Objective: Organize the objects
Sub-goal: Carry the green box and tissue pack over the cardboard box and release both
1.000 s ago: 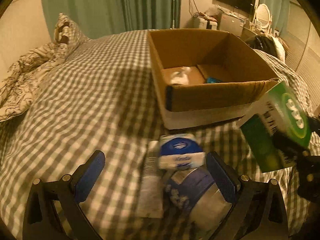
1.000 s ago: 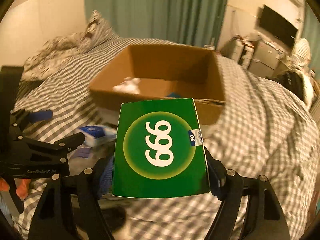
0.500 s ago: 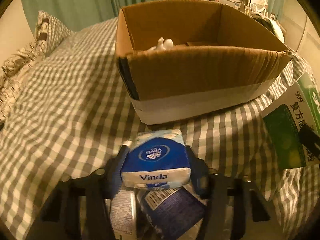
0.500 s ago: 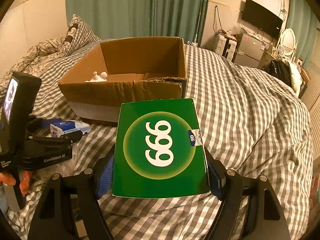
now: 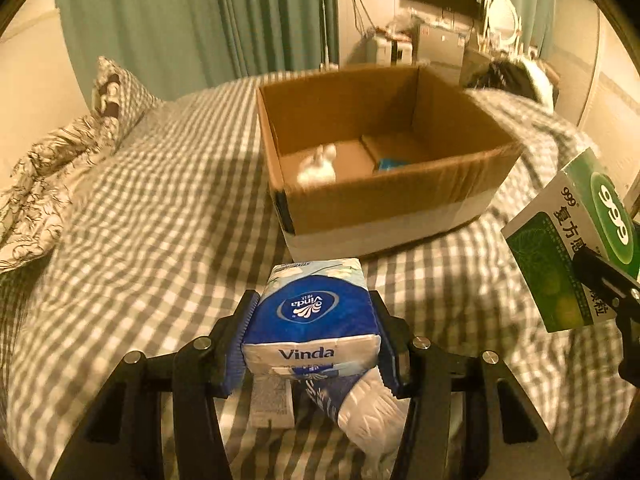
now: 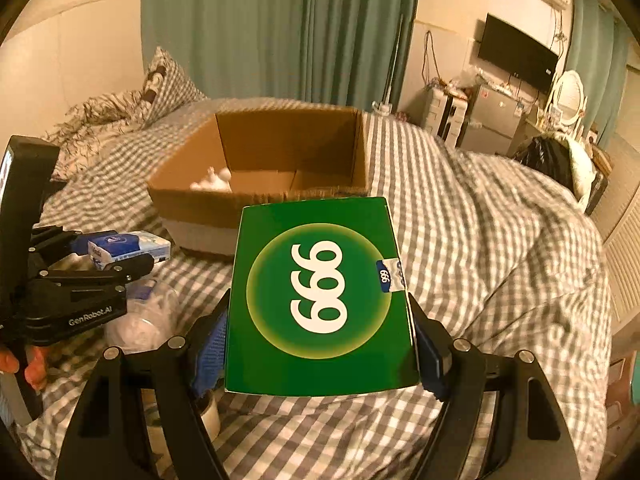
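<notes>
My left gripper [image 5: 314, 332] is shut on a blue Vinda tissue pack [image 5: 311, 320] and holds it above the checked bed, short of the open cardboard box [image 5: 384, 204]. My right gripper [image 6: 320, 344] is shut on a green 999 medicine box [image 6: 320, 296], held in the air in front of the cardboard box [image 6: 260, 204]. The green box also shows at the right in the left wrist view [image 5: 576, 248]. The tissue pack shows at the left in the right wrist view [image 6: 128, 246]. A white object [image 5: 318, 168] and a blue item [image 5: 390, 164] lie inside the box.
Under the left gripper lie a flat sachet [image 5: 272, 404] and a clear plastic package [image 5: 372, 416]. A tape roll [image 6: 210, 416] lies on the bed near the right gripper. A pillow [image 5: 120, 92] and rumpled quilt [image 5: 44, 176] are at the far left.
My left gripper closed on the tissue pack and lifted it off the bed. The right gripper kept the green box and shifted slightly; the box looks farther away.
</notes>
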Motion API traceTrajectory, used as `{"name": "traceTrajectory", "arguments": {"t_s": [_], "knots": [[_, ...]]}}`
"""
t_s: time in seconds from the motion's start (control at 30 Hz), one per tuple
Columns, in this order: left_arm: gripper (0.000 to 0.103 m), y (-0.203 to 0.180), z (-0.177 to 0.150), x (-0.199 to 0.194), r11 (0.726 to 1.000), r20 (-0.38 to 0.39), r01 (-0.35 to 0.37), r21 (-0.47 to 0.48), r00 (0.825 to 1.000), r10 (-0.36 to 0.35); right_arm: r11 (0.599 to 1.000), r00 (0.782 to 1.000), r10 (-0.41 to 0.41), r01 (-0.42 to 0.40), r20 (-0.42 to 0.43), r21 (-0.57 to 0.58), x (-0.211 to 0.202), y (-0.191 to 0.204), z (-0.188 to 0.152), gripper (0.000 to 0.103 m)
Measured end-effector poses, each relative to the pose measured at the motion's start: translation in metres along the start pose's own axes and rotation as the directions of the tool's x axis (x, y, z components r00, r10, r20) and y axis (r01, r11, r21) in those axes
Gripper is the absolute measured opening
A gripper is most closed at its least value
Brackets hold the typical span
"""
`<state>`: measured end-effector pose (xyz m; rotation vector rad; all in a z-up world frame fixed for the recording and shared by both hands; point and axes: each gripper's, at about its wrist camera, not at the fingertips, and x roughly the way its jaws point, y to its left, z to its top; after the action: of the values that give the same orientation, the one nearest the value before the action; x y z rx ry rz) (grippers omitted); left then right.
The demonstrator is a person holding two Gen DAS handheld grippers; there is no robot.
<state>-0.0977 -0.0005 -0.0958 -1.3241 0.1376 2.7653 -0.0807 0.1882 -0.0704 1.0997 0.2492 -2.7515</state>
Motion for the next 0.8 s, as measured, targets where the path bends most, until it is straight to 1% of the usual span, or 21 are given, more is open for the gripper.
{"name": "traceTrajectory", "arguments": {"t_s": [0.1,0.17,0.27,0.3,0.47,0.57,0.6,0.63,0.7,0.8], "knots": [[0.054,0.000,0.010,-0.024,1.000,0.027,-0.002,-0.008,1.000,0.002,0.999,0.999,-0.024,0.025,0.045,-0.023,-0.024,0.001,0.011,0.077],[0.054,0.000,0.020,-0.037,1.000,0.055,0.006,-0.008,0.998,-0.006,0.999,0.997,-0.023,0.026,0.077,-0.038,-0.038,0.001,0.021,0.077],[0.054,0.003,0.044,-0.057,0.999,0.102,0.031,-0.012,0.994,-0.030,0.998,0.991,-0.008,0.016,0.134,-0.055,-0.057,0.001,0.043,0.077],[0.054,0.006,0.056,-0.064,0.999,0.124,0.037,-0.018,0.992,-0.035,0.998,0.988,-0.008,0.018,0.155,-0.062,-0.062,0.001,0.054,0.077],[0.054,0.012,0.104,-0.079,0.999,0.194,0.030,-0.021,0.981,-0.026,0.996,0.971,-0.003,0.023,0.239,-0.083,-0.072,0.000,0.102,0.077],[0.054,0.016,0.137,-0.077,0.999,0.228,0.035,-0.025,0.973,-0.028,0.998,0.965,0.040,-0.028,0.261,-0.052,-0.062,-0.007,0.134,0.077],[0.054,0.017,0.143,-0.075,0.999,0.231,0.040,-0.026,0.972,-0.033,0.998,0.964,0.059,-0.052,0.261,-0.036,-0.055,-0.010,0.145,0.077],[0.054,0.018,0.153,-0.068,0.999,0.230,0.045,-0.027,0.973,-0.037,0.997,0.964,0.073,-0.070,0.257,-0.021,-0.047,-0.012,0.153,0.077],[0.054,0.017,0.168,-0.051,0.999,0.221,0.033,-0.024,0.975,-0.027,0.995,0.967,0.098,-0.103,0.236,0.011,-0.024,-0.017,0.170,0.077],[0.054,0.013,0.178,-0.022,1.000,0.191,-0.001,-0.005,0.982,0.002,0.993,0.975,0.105,-0.115,0.194,0.039,0.012,-0.020,0.182,0.077]]}}
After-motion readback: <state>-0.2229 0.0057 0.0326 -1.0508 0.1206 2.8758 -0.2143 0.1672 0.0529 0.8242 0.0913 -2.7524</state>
